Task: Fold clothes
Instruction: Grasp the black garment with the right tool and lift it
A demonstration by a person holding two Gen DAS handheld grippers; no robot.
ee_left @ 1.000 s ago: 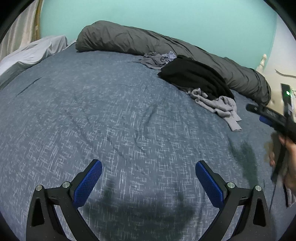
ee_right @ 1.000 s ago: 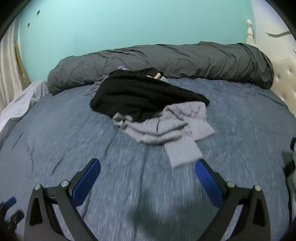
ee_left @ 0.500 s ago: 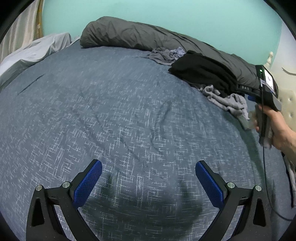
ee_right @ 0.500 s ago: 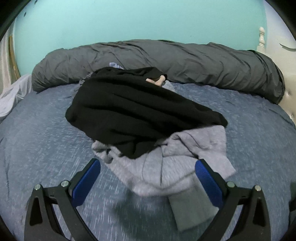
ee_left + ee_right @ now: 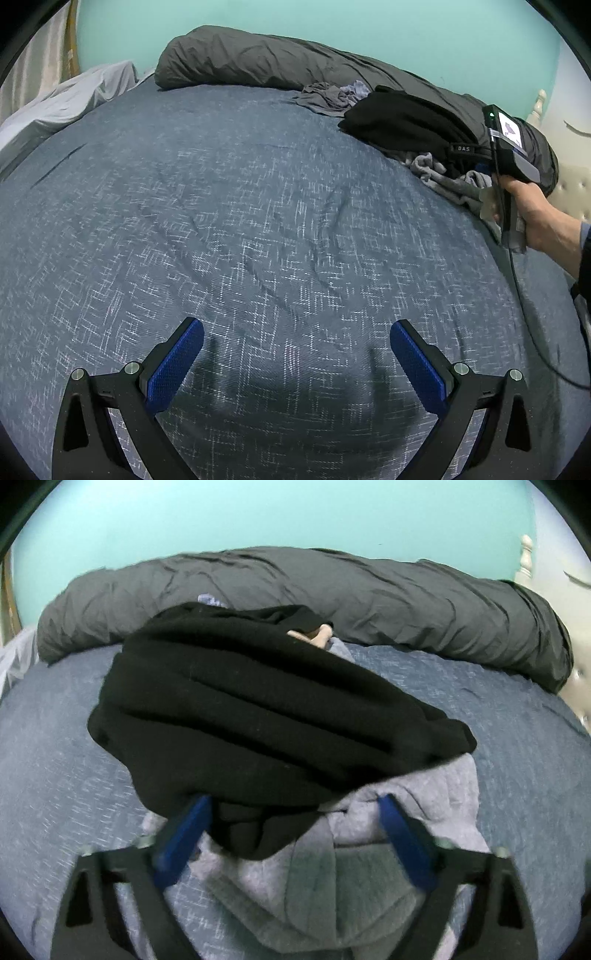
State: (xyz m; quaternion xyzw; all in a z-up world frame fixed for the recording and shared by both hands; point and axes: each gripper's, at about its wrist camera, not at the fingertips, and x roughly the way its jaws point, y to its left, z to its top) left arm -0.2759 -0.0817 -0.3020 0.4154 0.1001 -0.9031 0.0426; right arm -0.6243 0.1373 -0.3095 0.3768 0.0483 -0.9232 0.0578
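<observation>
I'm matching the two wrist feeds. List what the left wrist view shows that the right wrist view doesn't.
Left wrist view only: the person's right hand holding the right gripper's handle, the open left gripper over bare blue bedspread, and a pale sheet.

Right wrist view only: the right gripper, its jaws just closing, still open around the black garment's edge, and a small tan object.

Both: black garment, grey garment, dark rolled duvet, turquoise wall.

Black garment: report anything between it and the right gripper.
Nothing visible blocks it. The right gripper has just been closing, and its jaws straddle the near hem of the black garment, not yet pinching it. The grey sweatshirt lies underneath, not in between.
</observation>
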